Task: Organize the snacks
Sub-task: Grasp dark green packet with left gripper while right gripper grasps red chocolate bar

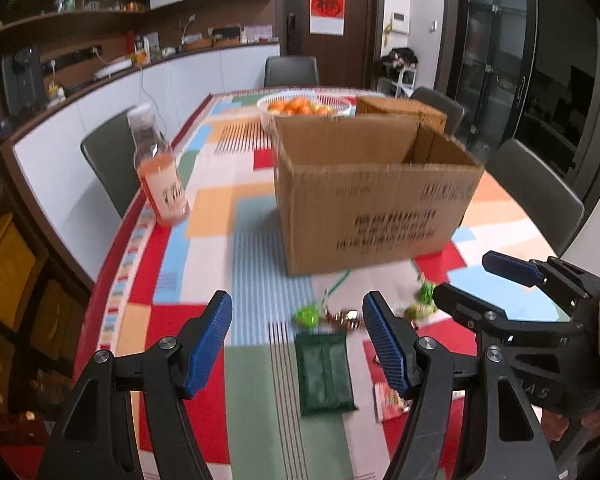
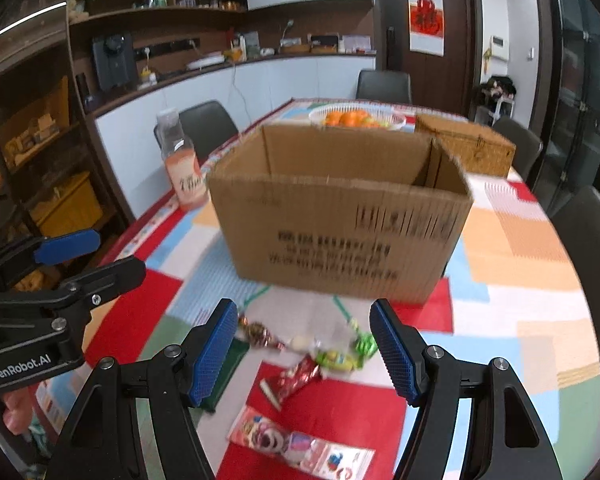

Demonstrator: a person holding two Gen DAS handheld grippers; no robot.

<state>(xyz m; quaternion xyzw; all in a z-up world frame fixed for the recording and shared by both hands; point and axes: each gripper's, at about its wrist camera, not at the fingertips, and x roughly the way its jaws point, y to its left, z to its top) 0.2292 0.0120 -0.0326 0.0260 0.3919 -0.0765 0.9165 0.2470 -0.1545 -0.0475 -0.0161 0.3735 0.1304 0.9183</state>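
An open cardboard box [image 1: 372, 196] [image 2: 340, 216] stands mid-table. In front of it lie small snacks: a dark green packet [image 1: 325, 372] [image 2: 224, 376], green wrapped candies [image 1: 308, 316] [image 2: 340, 358], a red wrapped bar [image 2: 296, 380] and a flat pink-and-white packet [image 2: 300, 446]. My left gripper [image 1: 298, 344] hovers open above the green packet, with nothing between its fingers. Above the candy cluster my right gripper [image 2: 302, 348] is open too, holding nothing. Each gripper shows at the edge of the other's view.
A bottle of orange drink [image 1: 160, 168] [image 2: 182, 160] stands left of the box. Behind it are a white basket of oranges [image 1: 304, 108] [image 2: 356, 118] and a wicker box [image 2: 466, 144]. Grey chairs [image 1: 536, 196] ring the patterned tablecloth [image 1: 220, 208].
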